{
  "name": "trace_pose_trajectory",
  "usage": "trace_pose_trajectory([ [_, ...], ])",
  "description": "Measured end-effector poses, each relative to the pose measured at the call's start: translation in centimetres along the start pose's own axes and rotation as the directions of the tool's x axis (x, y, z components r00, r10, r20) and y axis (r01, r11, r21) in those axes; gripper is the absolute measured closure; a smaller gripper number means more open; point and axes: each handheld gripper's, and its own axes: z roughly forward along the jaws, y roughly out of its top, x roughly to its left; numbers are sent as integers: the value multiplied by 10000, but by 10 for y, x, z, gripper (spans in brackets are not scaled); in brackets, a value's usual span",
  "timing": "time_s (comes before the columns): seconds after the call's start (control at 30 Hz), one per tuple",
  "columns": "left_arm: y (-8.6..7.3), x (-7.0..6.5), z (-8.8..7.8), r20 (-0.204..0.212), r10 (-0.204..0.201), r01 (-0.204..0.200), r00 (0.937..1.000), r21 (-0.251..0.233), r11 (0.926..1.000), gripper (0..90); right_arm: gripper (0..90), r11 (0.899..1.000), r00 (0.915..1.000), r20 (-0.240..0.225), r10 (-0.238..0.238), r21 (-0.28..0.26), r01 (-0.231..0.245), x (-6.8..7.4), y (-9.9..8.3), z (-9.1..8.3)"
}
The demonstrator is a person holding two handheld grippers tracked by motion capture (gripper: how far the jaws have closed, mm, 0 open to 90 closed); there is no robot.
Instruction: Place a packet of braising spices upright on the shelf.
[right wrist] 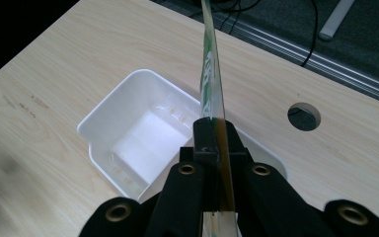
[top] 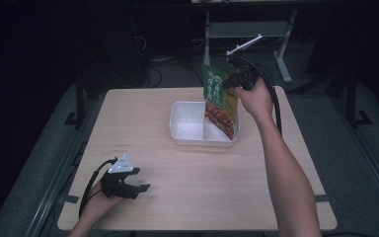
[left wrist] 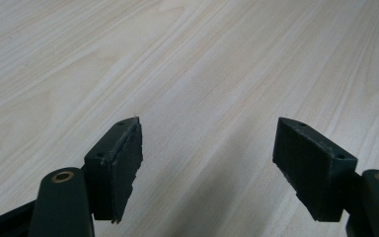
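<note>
My right gripper (top: pixel 232 81) is shut on a flat food pouch (top: pixel 220 100), green at the top with a picture of red-brown food below. The pouch hangs upright over the right half of a white plastic bin (top: pixel 182 129) at the table's far middle. In the right gripper view the pouch (right wrist: pixel 211 69) is seen edge-on, rising from between the closed jaws of my right gripper (right wrist: pixel 216 129), with the bin (right wrist: pixel 106 111) below. My left gripper (top: pixel 139 179) rests low at the table's near left, open, with bare wood between its fingers (left wrist: pixel 121 163).
The light wood table (top: pixel 187 187) has a round cable hole (right wrist: pixel 304 115) beyond the bin. A dark floor, cables and the legs of another desk (top: pixel 284 49) lie behind the table's far edge.
</note>
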Motion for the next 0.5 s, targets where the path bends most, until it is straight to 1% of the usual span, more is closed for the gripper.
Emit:
trace_pose_trajectory([
  [0.3,0,0,0,1,7,-7,10000,3,10000,269,894,10000,9999,-113,72,23,-71,0,-5,7],
  [0.5,0,0,0,-2,-4,4,10000,-6,10000,269,891,9999,9997,-178,166,-17,-166,0,-9,9],
])
